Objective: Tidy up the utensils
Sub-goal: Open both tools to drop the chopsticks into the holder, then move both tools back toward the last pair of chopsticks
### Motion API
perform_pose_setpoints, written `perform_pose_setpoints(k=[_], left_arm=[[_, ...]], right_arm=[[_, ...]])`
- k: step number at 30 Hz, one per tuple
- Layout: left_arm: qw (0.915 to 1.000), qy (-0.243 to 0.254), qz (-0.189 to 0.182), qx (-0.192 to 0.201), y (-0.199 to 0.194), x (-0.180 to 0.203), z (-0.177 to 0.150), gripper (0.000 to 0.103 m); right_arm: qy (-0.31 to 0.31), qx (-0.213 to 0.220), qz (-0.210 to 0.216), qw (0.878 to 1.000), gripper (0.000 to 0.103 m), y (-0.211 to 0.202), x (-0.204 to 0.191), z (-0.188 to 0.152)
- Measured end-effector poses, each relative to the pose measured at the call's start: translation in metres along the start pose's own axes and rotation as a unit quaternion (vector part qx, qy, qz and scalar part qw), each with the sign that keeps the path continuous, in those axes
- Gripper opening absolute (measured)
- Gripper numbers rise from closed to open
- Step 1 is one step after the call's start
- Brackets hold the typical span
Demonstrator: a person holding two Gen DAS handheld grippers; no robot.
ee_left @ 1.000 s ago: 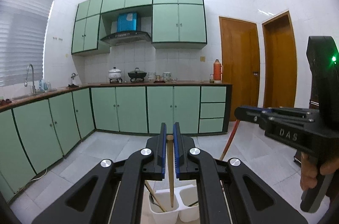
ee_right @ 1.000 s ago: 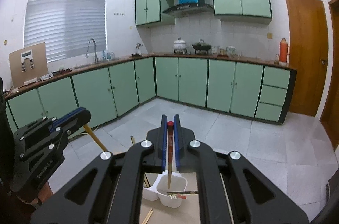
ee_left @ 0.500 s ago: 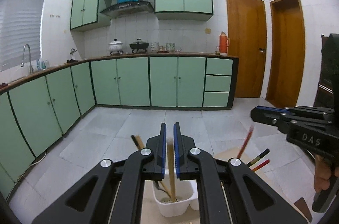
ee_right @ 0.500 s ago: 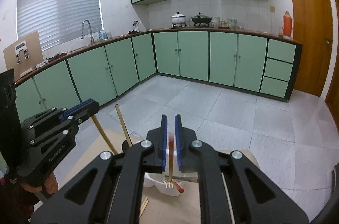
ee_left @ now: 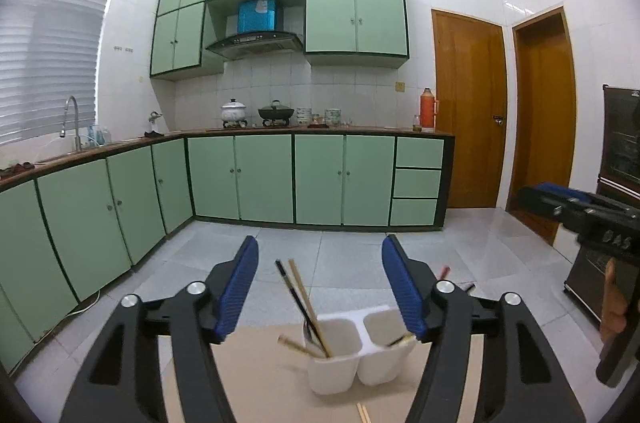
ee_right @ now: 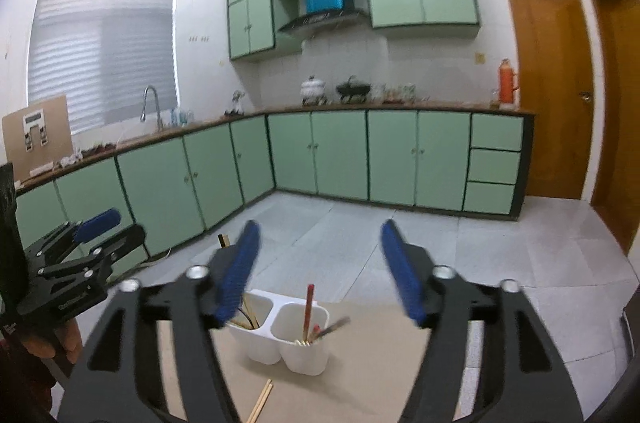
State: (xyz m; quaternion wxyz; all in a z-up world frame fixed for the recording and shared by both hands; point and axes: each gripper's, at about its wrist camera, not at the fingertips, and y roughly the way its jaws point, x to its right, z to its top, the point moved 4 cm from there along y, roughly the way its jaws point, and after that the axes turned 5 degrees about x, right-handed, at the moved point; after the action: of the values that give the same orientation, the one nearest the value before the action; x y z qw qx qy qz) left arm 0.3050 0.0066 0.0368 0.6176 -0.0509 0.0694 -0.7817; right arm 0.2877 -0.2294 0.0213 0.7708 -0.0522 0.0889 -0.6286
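A white two-compartment holder (ee_left: 352,351) stands on the brown table (ee_left: 260,363). In the left wrist view a wooden and a black chopstick (ee_left: 304,299) lean in its left cup, and red chopstick ends (ee_left: 444,269) peek out behind my right finger. My left gripper (ee_left: 320,247) hovers over the holder, jaws opening, nothing between them. In the right wrist view the holder (ee_right: 280,339) has a red chopstick (ee_right: 309,307) standing in its right cup. My right gripper (ee_right: 318,235) is above it, jaws opening and empty. Each gripper shows in the other's view: right (ee_left: 580,211), left (ee_right: 88,247).
Loose wooden chopsticks (ee_right: 262,399) lie on the table in front of the holder. Beyond the table edge are a tiled floor, green base cabinets (ee_left: 280,179) and two wooden doors (ee_left: 468,111). A dark cabinet (ee_left: 620,159) stands at far right.
Both grippers went from shut on a chopstick to wide open. The wooden chopstick dropped into the left cup, the red one into the right cup. Both grippers sank toward the holder.
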Motion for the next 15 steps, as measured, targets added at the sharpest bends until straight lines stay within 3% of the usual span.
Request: perform_pose_setpoints(k=[3,7,15], left_arm=[[0.9999,-0.008,0.005,-0.005,-0.023,-0.003,-0.012,0.068],[0.9995,-0.024,0.019,-0.012,-0.052,-0.007,-0.036,0.083],[0.9983,-0.022,0.037,-0.039,-0.099,-0.002,-0.093,0.095]], right_arm=[[0.005,0.017,-0.015,1.000,0.088,-0.029,0.006,-0.013],[0.014,0.026,-0.033,0.999,0.097,-0.059,0.012,-0.038],[0.022,-0.003,-0.045,0.999,0.097,-0.093,0.002,-0.100]])
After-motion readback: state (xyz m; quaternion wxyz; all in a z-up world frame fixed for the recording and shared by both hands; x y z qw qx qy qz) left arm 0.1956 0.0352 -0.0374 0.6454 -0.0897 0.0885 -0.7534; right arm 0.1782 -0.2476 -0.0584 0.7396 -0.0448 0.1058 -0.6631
